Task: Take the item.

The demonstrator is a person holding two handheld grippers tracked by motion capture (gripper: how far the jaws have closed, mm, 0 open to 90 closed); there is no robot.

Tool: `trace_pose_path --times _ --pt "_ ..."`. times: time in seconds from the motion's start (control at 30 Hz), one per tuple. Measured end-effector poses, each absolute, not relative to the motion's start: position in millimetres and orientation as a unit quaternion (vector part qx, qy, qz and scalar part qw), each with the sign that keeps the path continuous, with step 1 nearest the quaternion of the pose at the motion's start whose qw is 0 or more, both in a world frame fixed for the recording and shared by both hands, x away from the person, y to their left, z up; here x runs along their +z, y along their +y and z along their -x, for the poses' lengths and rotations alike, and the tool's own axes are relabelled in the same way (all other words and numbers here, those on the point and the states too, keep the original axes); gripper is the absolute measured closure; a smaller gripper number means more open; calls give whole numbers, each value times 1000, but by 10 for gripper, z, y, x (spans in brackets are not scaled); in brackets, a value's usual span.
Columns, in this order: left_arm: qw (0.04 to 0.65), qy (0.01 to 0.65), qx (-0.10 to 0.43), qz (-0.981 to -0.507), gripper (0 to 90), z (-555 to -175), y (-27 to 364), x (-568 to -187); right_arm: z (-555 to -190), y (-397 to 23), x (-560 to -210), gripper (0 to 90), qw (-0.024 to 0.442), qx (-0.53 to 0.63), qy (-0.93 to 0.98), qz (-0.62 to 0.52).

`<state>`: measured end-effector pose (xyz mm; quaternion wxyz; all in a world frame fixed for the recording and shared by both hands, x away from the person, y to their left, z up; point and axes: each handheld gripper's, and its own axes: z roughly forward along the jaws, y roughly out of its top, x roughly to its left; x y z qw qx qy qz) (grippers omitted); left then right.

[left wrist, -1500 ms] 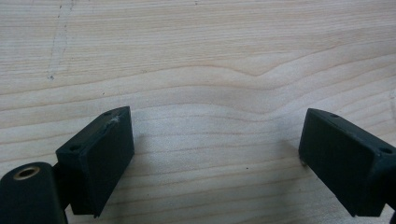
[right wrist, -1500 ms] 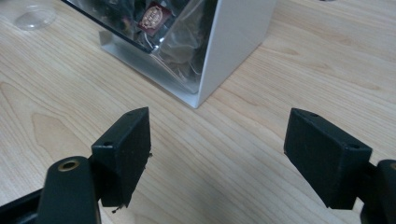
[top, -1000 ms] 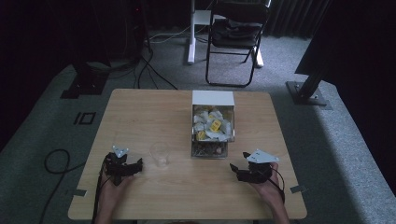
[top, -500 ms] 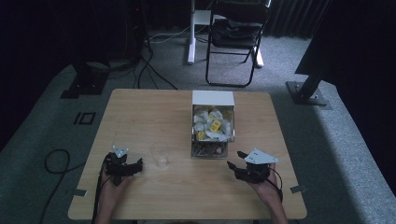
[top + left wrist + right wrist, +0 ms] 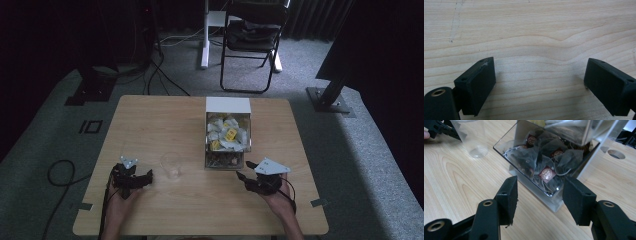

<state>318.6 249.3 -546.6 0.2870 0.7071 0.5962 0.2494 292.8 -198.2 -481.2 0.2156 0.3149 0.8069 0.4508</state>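
As jaws close, tea bags (image 5: pixel 541 167) lie beyond right gripper (image 5: pixel 539 192).

No legible text at the tea-bag box.
Tea-bag tags (image 5: pixel 547 173) in the clear lower tray (image 5: pixel 506 147): dark red squares with a round pale emblem, lettering too small and blurred to make out. Yellow packets (image 5: pixel 230 134) in the upper compartment, high view: print present, unreadable. No numbers, brand names or signs can be read on anything else.
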Motion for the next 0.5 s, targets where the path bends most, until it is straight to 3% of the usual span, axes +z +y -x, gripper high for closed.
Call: trace_pose_path --times 0.5 --pt "287 596 249 -707 110 -3186 2493 -5466 -3004 -1793 -4818 499 208 455 814 -295"
